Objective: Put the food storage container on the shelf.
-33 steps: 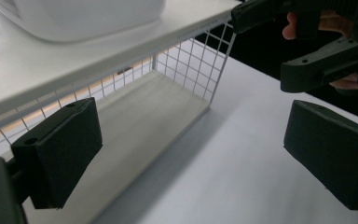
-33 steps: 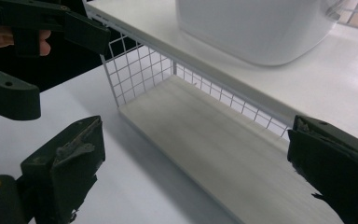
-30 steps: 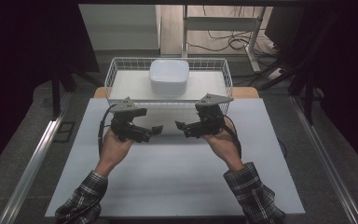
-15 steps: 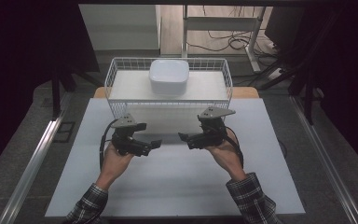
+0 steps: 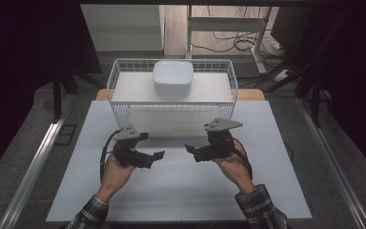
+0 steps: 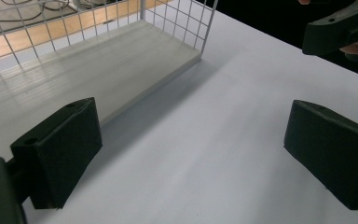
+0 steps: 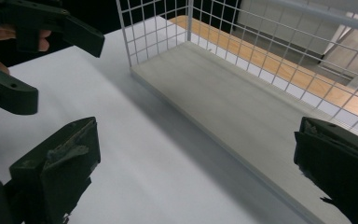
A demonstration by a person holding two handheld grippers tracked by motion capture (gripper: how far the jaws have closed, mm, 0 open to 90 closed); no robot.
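Note:
Both hands hold their grippers low over the white table top [image 5: 181,191], tips pointing at each other across a small gap. My left gripper [image 5: 155,158] is open, and its two black jaws stand far apart in the left gripper view [image 6: 191,149] with bare table between them. My right gripper [image 5: 193,151] is open too; the right gripper view [image 7: 196,172] has nothing between its jaws. A white wire basket [image 5: 171,114] stands just beyond them. In it, at the back, rests a white square bowl [image 5: 172,78].
The basket's pale board floor [image 6: 98,60] and wire wall [image 7: 154,28] lie close ahead of both grippers. Metal rails run along the table's left [image 5: 33,167] and right [image 5: 333,167] sides. Cables lie on the floor behind the basket.
Both hands have drawn back from the basket toward the person's side of the table and come lower. The jaws stay open and hold nothing.

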